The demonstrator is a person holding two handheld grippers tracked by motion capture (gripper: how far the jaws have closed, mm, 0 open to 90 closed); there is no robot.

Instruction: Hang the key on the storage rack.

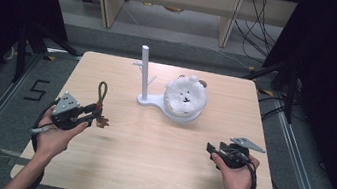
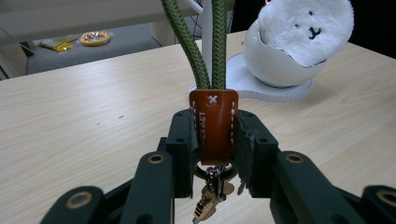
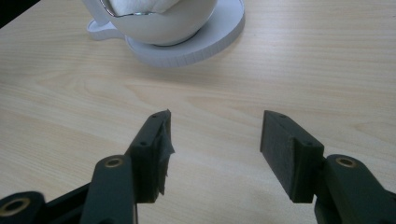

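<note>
A keychain (image 1: 100,104) with a green cord loop (image 2: 198,42), a brown leather tab (image 2: 214,126) and metal keys (image 2: 208,198) hanging below is pinched at the tab by my left gripper (image 1: 95,114), held above the table's left side. A white stand with a tall post and small pegs (image 1: 145,73) rises at the table's middle back. On its base sits a white bowl holding a fluffy white plush with a face (image 1: 185,95). My right gripper (image 1: 213,148) hovers near the right front, jaws apart with nothing between them (image 3: 215,140).
The light wooden table (image 1: 147,157) has bare surface in front of the stand and between my hands. Wooden shelf legs and cables lie on the floor beyond the far edge. Metal rails run along both sides of the table.
</note>
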